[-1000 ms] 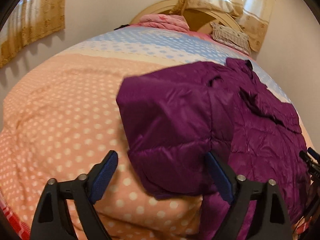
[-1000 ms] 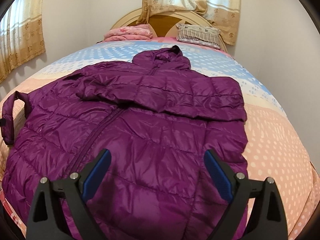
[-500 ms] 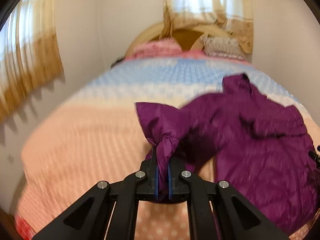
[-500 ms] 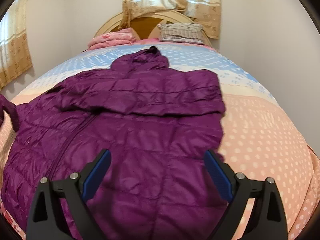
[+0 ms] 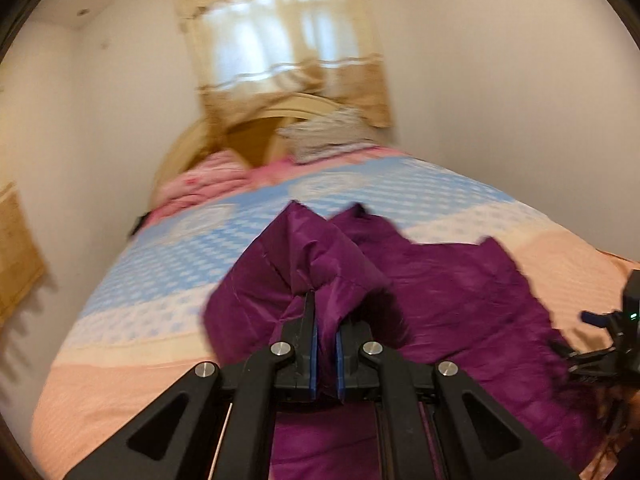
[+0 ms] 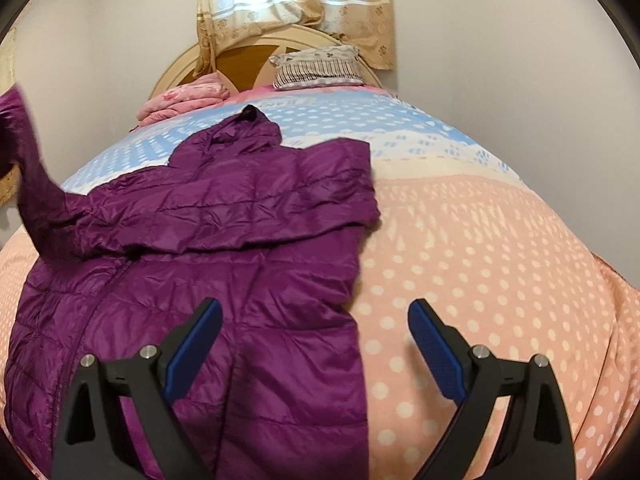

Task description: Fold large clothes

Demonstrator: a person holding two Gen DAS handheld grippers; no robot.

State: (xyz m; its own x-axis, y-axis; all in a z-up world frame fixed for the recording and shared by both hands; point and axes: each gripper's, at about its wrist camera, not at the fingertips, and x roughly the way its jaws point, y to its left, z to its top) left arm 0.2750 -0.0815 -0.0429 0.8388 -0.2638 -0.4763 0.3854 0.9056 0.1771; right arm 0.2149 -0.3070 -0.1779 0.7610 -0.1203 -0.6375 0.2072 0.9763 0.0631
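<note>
Jacket (image 6: 224, 248) edge beside open bedspread (image 6: 480, 260).

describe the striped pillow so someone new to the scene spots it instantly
Look to the head of the bed, against the curved wooden headboard under the curtained window. The striped pillow lies right of the folded pink blanket, the only grey-and-white striped item.

Left tongs (image 5: 326, 344) pinched together on purple fabric, raised; right tongs (image 6: 316, 344) spread wide, holding nothing.

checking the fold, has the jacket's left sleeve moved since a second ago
Yes. The left gripper, shut on the sleeve, has lifted it off the bedspread, up past the pink bedding.
</note>
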